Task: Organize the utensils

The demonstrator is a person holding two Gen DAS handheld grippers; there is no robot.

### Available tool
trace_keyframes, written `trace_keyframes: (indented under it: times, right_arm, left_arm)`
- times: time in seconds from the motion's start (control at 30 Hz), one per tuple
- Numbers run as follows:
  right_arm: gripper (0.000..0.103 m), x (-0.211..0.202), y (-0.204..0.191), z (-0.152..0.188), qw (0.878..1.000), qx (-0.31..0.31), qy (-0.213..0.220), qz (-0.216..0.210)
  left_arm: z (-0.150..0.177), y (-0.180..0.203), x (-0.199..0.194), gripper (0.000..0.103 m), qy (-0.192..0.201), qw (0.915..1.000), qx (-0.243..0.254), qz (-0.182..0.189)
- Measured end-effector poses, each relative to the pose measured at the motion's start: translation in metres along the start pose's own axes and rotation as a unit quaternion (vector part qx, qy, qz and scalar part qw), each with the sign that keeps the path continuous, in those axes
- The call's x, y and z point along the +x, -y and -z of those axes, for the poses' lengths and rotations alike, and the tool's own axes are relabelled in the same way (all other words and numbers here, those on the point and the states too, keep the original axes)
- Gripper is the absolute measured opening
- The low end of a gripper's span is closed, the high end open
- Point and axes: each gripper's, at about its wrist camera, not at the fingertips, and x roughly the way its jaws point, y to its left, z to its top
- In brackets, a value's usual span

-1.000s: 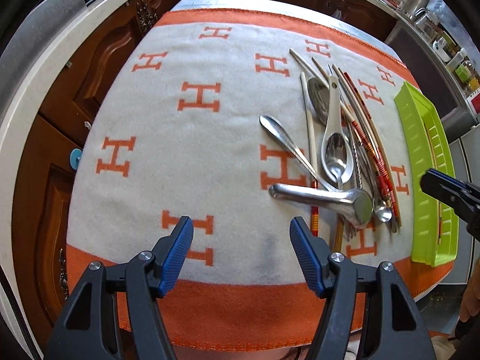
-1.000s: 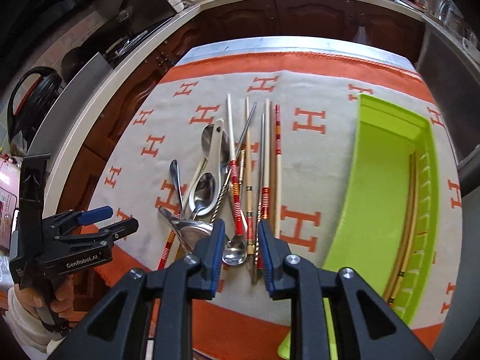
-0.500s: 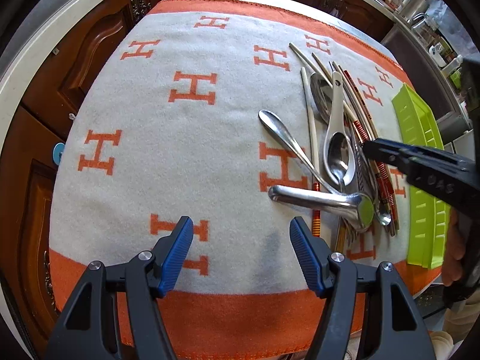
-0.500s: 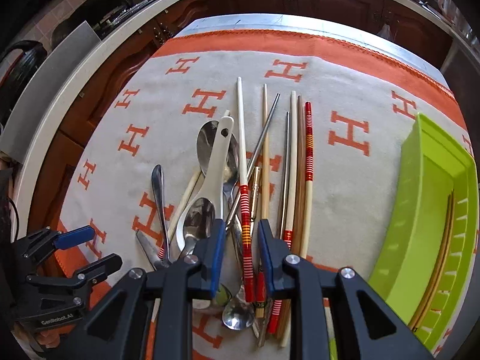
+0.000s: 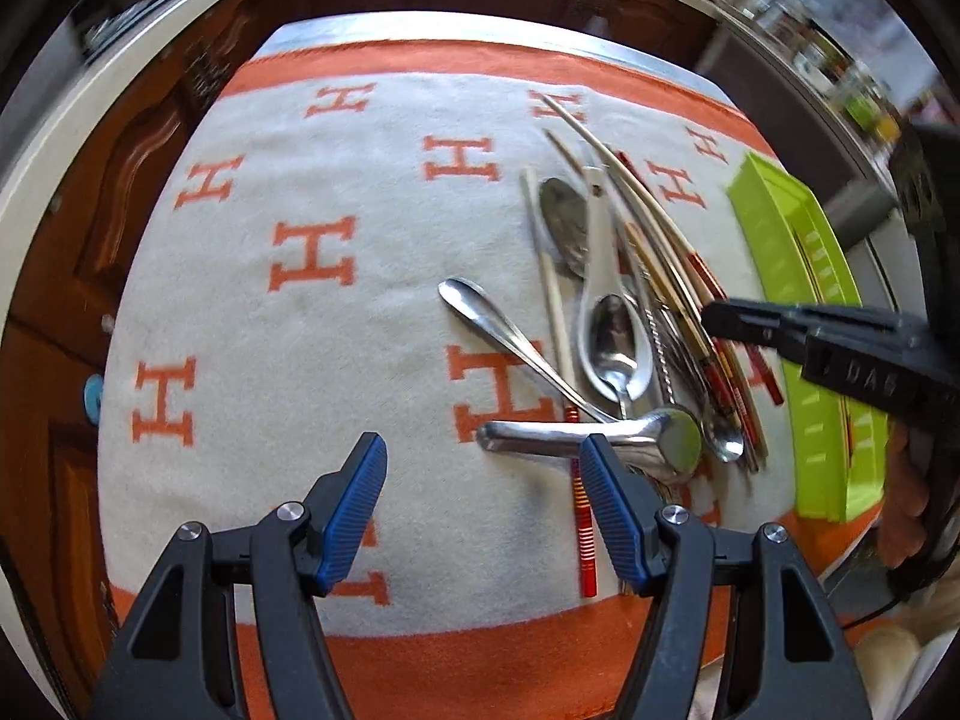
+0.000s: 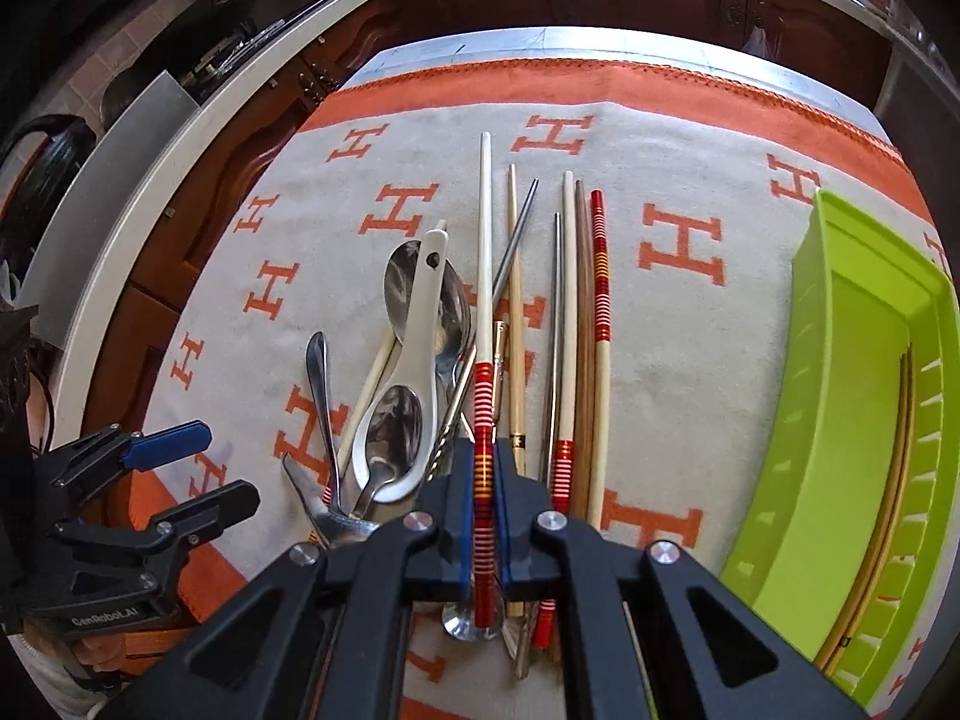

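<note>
Down at the near edge of the bench, from the left wrist view, the left hand-held gripper point(image 5: 483, 504) hangs with its blue pads wide apart and nothing between them, tipped steeply down over the white-and-orange cloth point(image 5: 312, 330). The pile of utensils point(image 5: 630, 330) lies just ahead and to the right of it; the handle of a big steel ladle point(image 5: 600, 435) passes right beside the right pad without touching that I can see. Further right, the right hand-held gripper point(image 5: 711, 318) reaches in from the edge of the view, its tip over the chopsticks, with part of a hand point(image 5: 909, 498) beneath it. The green tray point(image 5: 774, 240) sits beyond the pile.

Over to the right wrist view: the right hand-held gripper point(image 6: 483, 462) has just been closing, and its jaws now pinch a red-and-white striped chopstick point(image 6: 483, 276), which runs straight up the middle between the pads. It points steeply down. Spoons point(image 6: 402, 420) lie just left of it, more chopsticks point(image 6: 576, 330) just right, and the green tray point(image 6: 840, 360), one chopstick lying in it, stands well to the right. The left hand-held gripper point(image 6: 192, 468) waits at lower left, jaws apart.
</note>
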Motion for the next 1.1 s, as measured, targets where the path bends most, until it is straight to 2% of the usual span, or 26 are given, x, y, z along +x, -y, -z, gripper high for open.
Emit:
trace_keyframes:
  times: [0.17, 0.3, 0.4, 0.57, 0.67, 0.7, 0.8, 0.87, 0.9, 0.93, 1.03, 1.1]
  right_arm:
    - [0.005, -0.019, 0.01, 0.007, 1.0, 0.02, 0.016, -0.017]
    - [0.005, -0.028, 0.015, 0.014, 0.999, 0.031, 0.021, -0.026]
    - [0.005, -0.032, 0.018, 0.017, 0.999, 0.038, 0.023, -0.027]
    - [0.005, -0.038, 0.022, 0.02, 0.998, 0.045, 0.029, -0.029]
    - [0.005, -0.042, 0.024, 0.021, 0.998, 0.049, 0.033, -0.03]
    - [0.005, -0.043, 0.025, 0.022, 0.998, 0.051, 0.035, -0.029]
    - [0.005, -0.046, 0.028, 0.023, 0.997, 0.058, 0.039, -0.03]
    - [0.005, -0.047, 0.031, 0.024, 0.997, 0.063, 0.042, -0.03]
    - [0.005, -0.048, 0.032, 0.025, 0.997, 0.065, 0.042, -0.03]
    - [0.005, -0.048, 0.034, 0.025, 0.996, 0.068, 0.043, -0.031]
    - [0.005, -0.05, 0.037, 0.028, 0.996, 0.073, 0.044, -0.032]
    - [0.005, -0.05, 0.038, 0.029, 0.996, 0.075, 0.046, -0.035]
  left_arm:
    - [-0.001, 0.019, -0.002, 0.065, 0.007, 0.9944, 0.106, 0.003]
    - [-0.001, 0.039, 0.0, 0.065, 0.004, 0.9829, 0.183, 0.014]
    - [0.002, 0.059, 0.002, 0.065, 0.003, 0.9675, 0.252, 0.02]
    - [0.01, 0.086, 0.014, 0.065, -0.009, 0.9397, 0.342, 0.0]
    - [0.009, 0.093, 0.026, 0.065, -0.031, 0.9324, 0.36, -0.005]
    - [0.008, 0.095, 0.029, 0.064, -0.037, 0.9318, 0.361, 0.0]
    - [0.007, 0.1, 0.032, 0.052, -0.046, 0.9296, 0.365, 0.011]
    - [0.004, 0.102, 0.028, 0.041, -0.042, 0.9323, 0.359, 0.016]
    - [0.0, 0.101, 0.026, 0.028, -0.042, 0.9366, 0.347, 0.02]
    - [-0.006, 0.097, 0.025, 0.021, -0.046, 0.9433, 0.327, 0.03]
    - [-0.022, 0.08, 0.024, 0.02, -0.072, 0.9621, 0.253, 0.071]
    - [-0.026, 0.072, 0.024, 0.02, -0.074, 0.9683, 0.227, 0.075]
